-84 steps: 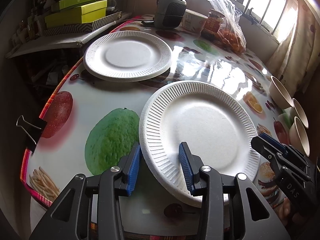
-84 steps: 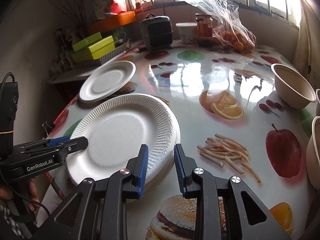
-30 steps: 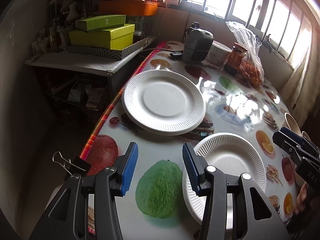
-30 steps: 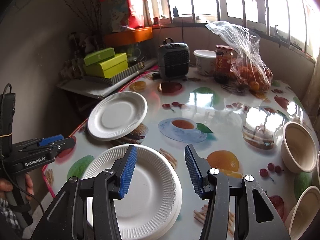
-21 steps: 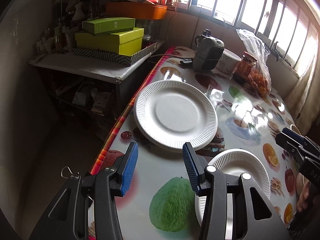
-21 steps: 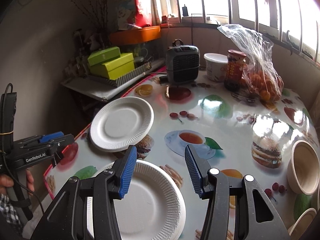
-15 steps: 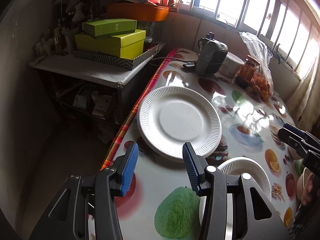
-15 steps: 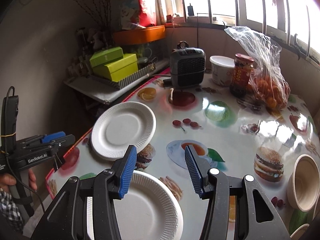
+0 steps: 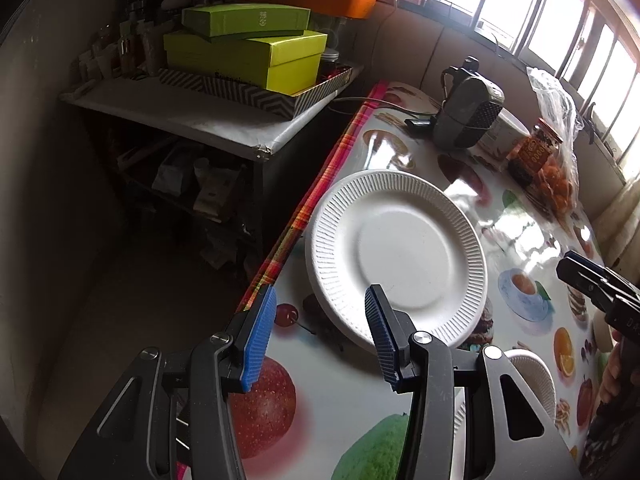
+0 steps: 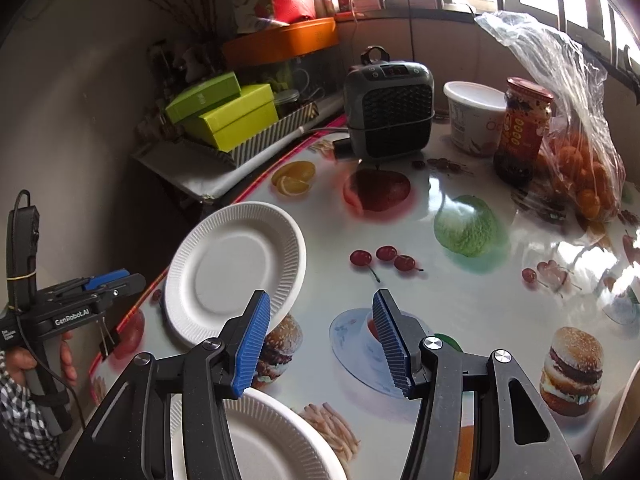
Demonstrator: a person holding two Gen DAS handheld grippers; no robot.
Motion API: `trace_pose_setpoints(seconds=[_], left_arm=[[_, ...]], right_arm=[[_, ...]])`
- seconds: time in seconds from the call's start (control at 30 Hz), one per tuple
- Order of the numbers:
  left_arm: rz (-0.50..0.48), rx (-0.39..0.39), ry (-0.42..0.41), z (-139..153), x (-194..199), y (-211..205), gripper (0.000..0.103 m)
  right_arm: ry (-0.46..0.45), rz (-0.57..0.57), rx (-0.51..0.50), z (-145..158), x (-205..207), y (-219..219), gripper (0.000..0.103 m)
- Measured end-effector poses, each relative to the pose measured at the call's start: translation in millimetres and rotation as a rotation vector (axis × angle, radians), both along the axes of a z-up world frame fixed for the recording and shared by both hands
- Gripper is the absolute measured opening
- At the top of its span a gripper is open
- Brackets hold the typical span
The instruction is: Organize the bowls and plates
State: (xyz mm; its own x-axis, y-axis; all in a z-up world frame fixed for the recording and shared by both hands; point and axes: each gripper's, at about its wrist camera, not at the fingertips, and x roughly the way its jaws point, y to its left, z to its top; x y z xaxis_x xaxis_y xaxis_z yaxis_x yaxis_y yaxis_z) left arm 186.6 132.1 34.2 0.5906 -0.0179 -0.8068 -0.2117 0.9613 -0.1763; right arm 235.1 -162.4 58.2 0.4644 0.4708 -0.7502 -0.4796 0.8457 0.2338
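A single white paper plate lies near the table's left edge, also in the right wrist view as the far plate. My left gripper hovers open just short of its near rim, nothing between the pads. A stack of white plates sits closer, under my right gripper, whose jaws are opening with nothing between them. In the left wrist view only a sliver of that stack shows behind the fingers. A beige bowl peeks in at the right edge.
The fruit-print tablecloth bears a grey heater, a white tub, a jar and a bag of oranges at the back. Green boxes sit on a side shelf. The table edge drops to the floor.
Both grippers have moved away from the near plate stack toward the single far plate, which now looks larger. The stack has slid down under the fingers. The right jaws stand slightly wider.
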Motion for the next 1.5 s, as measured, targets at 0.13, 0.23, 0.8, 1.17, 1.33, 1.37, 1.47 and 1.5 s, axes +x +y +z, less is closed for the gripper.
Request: trace_pose_setpoints(seconds=[0.13, 0.23, 0.8, 1.17, 1.33, 1.37, 1.47, 1.5], left_arm=[[0.008, 0.000, 0.010, -7, 9, 4, 0.048], [0.009, 0.013, 0.025, -12, 17, 4, 0.047], [0.006, -0.050, 0.052, -28, 38, 6, 0.047], [0.003, -0.084, 0.051, -32, 41, 6, 0.047], [0.003, -0.092, 0.048, -33, 42, 6, 0.044], [0.001, -0.092, 0.049, -33, 42, 5, 0.043], [-0.005, -0.091, 0.049, -32, 43, 4, 0.039], [-0.007, -0.090, 0.051, -33, 43, 3, 0.038]], right_arm=[[0.030, 0.026, -0.017, -13, 13, 9, 0.054], [0.061, 0.039, -0.016, -22, 22, 14, 0.054], [0.165, 0.138, -0.001, -56, 42, 47, 0.054], [0.171, 0.148, -0.013, -62, 45, 53, 0.045], [0.170, 0.156, -0.011, -62, 45, 54, 0.039], [0.170, 0.157, -0.011, -62, 45, 54, 0.038], [0.170, 0.157, -0.010, -62, 45, 54, 0.034], [0.170, 0.156, -0.009, -62, 45, 54, 0.033]])
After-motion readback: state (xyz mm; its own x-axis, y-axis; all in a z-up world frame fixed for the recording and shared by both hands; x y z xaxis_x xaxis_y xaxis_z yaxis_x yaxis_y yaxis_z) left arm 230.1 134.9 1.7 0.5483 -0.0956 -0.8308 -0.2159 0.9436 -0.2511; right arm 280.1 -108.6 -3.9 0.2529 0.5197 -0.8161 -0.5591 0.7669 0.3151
